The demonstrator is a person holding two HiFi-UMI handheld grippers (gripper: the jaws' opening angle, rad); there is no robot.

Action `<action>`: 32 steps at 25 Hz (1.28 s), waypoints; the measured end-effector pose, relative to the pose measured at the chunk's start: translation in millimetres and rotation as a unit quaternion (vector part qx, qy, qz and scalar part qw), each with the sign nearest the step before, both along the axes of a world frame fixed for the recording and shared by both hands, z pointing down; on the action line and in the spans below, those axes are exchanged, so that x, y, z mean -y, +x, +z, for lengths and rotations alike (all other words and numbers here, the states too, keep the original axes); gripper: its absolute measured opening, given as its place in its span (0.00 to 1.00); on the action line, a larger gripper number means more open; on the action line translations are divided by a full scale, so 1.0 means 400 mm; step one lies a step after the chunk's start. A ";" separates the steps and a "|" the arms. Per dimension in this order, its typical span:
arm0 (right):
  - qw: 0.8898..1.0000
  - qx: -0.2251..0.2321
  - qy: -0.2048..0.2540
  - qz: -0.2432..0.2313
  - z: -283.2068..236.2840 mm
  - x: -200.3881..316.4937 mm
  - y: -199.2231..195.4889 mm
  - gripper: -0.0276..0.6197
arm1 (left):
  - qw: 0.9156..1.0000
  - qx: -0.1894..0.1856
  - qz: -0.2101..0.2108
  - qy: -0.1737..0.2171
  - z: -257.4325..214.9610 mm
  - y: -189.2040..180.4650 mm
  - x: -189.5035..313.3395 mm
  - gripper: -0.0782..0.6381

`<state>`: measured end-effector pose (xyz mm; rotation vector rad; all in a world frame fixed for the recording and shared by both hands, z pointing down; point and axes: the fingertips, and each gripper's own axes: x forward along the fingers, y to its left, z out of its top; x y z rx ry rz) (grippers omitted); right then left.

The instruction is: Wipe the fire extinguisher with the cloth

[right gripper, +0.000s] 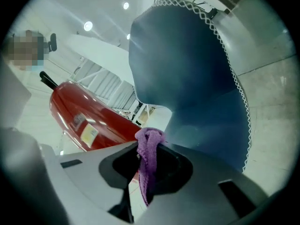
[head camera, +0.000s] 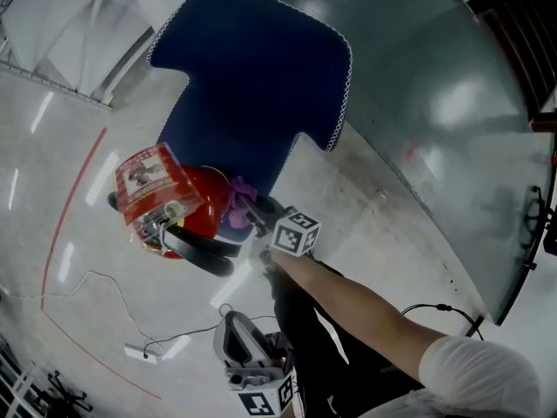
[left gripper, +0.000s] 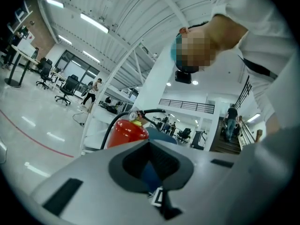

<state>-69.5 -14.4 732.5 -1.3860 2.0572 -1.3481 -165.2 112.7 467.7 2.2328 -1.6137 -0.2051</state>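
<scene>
The pale floor [head camera: 78,259] is taking up most of the head view, with a blue chair [head camera: 252,85] filling the far middle. The fire extinguisher [head camera: 187,207] is standing on the floor just left of the chair's near edge, its label facing left and its black hose [head camera: 200,252] curling along its near side.

The right hand-held gripper [head camera: 251,209] is reaching in from the near right. It is clenching a purple cloth [head camera: 239,192], whose bunched end is lying against, or just beside, the right side of the red body. I cannot tell which. In the right gripper view the cloth [right gripper: 149,158] is hanging pinched between the 2 jaws, with the red body [right gripper: 89,118] to the left.

The left hand-held gripper [head camera: 239,338] is hanging low and near, well apart from the extinguisher. Its jaws are sitting together with nothing between them.

Judging from this, wiping is just getting going. Only a narrow fold is being pinched, so a hard drag across the body could pull the cloth free. With the left hand-held gripper steadying nothing, a sideways push may be tipping the extinguisher over. The cloth could also be snagging on the hose or the handle.
</scene>
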 end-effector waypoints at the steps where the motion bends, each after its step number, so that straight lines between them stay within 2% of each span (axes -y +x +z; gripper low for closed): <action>1: 1.000 0.006 0.005 -0.002 -0.044 -0.008 -0.002 0.14 | 1.000 0.004 -0.001 0.002 -0.026 -0.004 -0.001 0.12; 8: 0.998 0.040 0.057 0.005 -0.395 -0.010 -0.004 0.14 | 1.000 0.013 0.003 0.026 -0.241 -0.005 -0.010 0.12; 12: 0.995 0.050 0.080 0.004 -0.518 0.024 -0.013 0.14 | 0.999 0.023 -0.003 0.045 -0.327 -0.018 -0.026 0.12; 22: 0.992 0.024 0.117 -0.044 -0.655 0.035 -0.020 0.14 | 0.998 0.021 -0.028 0.059 -0.420 -0.043 -0.049 0.12; 27: 0.991 -0.006 0.125 -0.043 -0.688 0.035 0.012 0.14 | 0.997 0.022 -0.027 0.070 -0.459 -0.056 -0.044 0.12; 32: 0.988 -0.037 0.144 -0.049 -0.793 -0.015 0.056 0.14 | 0.997 0.036 -0.029 0.059 -0.476 -0.059 -0.043 0.12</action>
